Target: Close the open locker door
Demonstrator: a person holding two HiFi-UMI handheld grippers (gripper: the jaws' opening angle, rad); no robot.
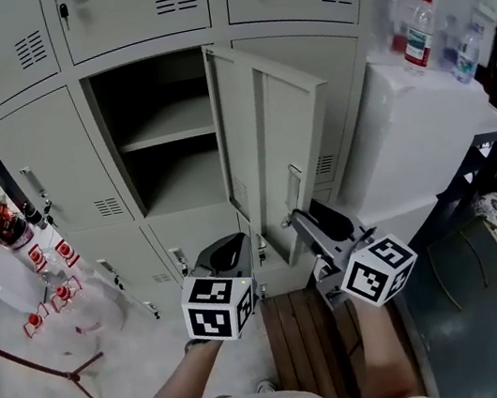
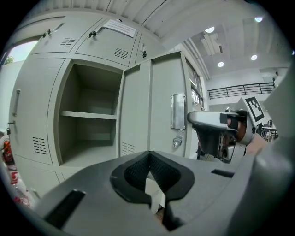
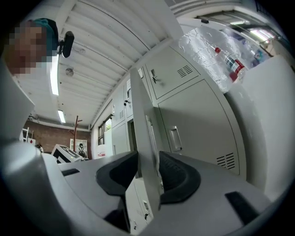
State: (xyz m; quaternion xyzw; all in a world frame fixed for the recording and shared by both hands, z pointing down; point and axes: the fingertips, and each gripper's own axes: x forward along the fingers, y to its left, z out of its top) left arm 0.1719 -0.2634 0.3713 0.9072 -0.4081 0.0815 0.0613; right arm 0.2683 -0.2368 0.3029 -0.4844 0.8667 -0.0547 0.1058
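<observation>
The locker door stands swung out from the right side of the open compartment. It is probably thin sheet steel: stiff, light, free on its hinges and smooth-painted. A push on the free edge or near the handle plate should therefore suit better than a pinch. The right gripper, roughly level, straddles the door's free edge with jaws spread, not clamping. The left gripper hovers below the compartment, jaws together and empty.

Locker door edge between right claw jaws; left claw leftward.
</observation>
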